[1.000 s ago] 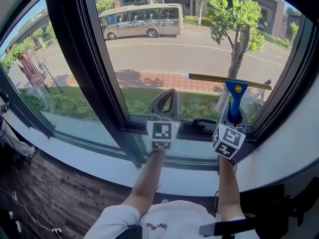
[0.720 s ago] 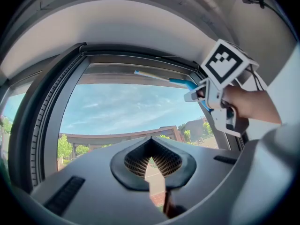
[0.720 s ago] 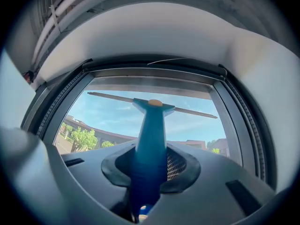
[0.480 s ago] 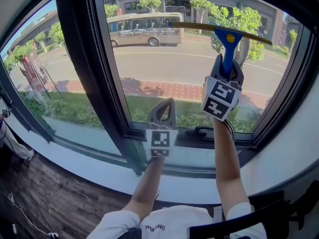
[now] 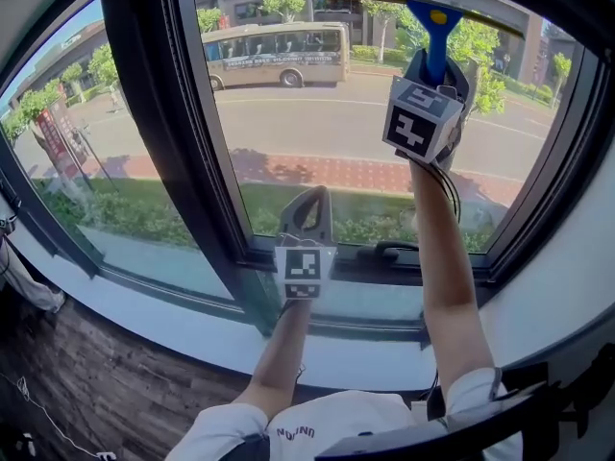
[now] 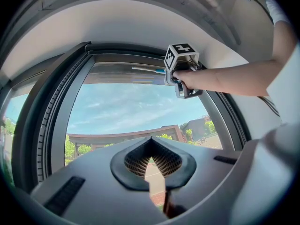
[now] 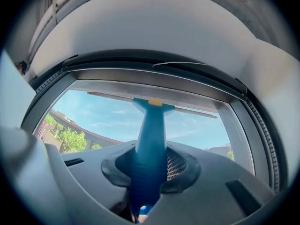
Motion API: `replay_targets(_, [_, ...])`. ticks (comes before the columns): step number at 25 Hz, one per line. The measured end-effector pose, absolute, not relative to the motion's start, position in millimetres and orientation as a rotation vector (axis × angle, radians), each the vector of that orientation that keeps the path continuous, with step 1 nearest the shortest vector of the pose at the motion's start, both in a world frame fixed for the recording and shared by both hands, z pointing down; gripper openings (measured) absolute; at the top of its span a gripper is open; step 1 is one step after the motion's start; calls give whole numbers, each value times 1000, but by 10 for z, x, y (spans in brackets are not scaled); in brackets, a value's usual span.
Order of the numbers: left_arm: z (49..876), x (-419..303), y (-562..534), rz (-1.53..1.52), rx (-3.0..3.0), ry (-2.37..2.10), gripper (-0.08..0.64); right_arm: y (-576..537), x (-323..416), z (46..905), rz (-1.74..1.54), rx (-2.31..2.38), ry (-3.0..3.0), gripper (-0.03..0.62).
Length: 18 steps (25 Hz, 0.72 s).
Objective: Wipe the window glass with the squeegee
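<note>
The squeegee has a blue handle (image 5: 434, 29) and a long thin blade (image 7: 140, 99). Its blade lies along the very top of the window glass (image 5: 327, 113), just under the upper frame. My right gripper (image 5: 437, 63) is raised high on an outstretched arm and is shut on the squeegee handle (image 7: 151, 139). My left gripper (image 5: 312, 200) stays low near the bottom of the pane, shut with nothing in it. In the left gripper view its pads (image 6: 140, 161) meet at the tips, and the right gripper (image 6: 183, 71) shows up above by the blade.
A thick dark mullion (image 5: 159, 113) divides this pane from the left one. A black window handle (image 5: 396, 250) sits on the lower frame above the pale sill (image 5: 365, 349). Outside are a road, a bus and trees. A dark chair back is at the lower right.
My right gripper has carried the squeegee up from the lower part of the glass to the top edge of the pane. My left gripper has stayed in place.
</note>
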<state>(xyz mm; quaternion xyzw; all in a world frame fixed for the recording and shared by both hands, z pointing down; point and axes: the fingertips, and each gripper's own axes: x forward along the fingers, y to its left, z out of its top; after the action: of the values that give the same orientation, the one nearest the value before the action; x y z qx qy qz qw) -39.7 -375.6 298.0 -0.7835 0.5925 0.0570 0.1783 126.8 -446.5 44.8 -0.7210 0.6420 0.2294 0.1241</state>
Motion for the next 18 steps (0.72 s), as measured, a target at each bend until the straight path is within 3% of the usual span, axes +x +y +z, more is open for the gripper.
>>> replay_targets(18, [2966,-487,-3835,179,-2217,1683,3,-4500,1322,665,723,-2247,1822,104])
